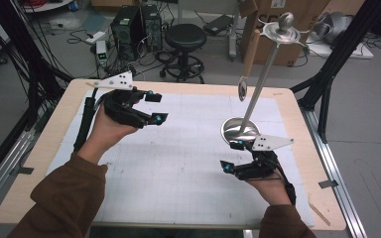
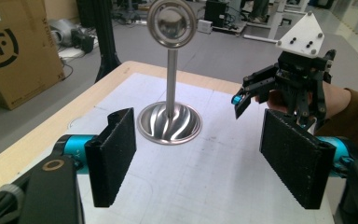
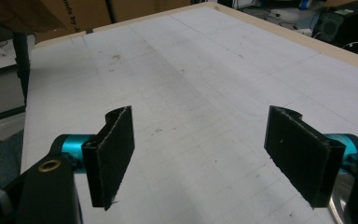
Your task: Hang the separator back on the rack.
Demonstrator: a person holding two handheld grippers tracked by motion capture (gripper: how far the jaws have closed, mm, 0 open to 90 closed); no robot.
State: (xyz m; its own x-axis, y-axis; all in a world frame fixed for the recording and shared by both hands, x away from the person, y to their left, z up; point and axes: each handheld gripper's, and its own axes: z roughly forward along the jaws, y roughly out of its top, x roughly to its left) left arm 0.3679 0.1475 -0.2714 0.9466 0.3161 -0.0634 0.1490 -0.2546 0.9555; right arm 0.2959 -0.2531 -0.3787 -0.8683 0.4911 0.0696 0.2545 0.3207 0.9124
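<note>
Metal stand (image 1: 250, 106) beside right gripper (image 1: 233, 156)

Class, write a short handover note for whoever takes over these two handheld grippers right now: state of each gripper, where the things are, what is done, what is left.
Left gripper: open, empty, held above the left of the white gridded mat.
Right gripper: open, empty, just in front of the shiny steel stand with round base and tall pole.
A wooden-handled metal utensil hangs from the stand's top disc.
Done: nothing gripped, as far as the views show.
Left: probably reaching for the stand or the hanging utensil.
</note>
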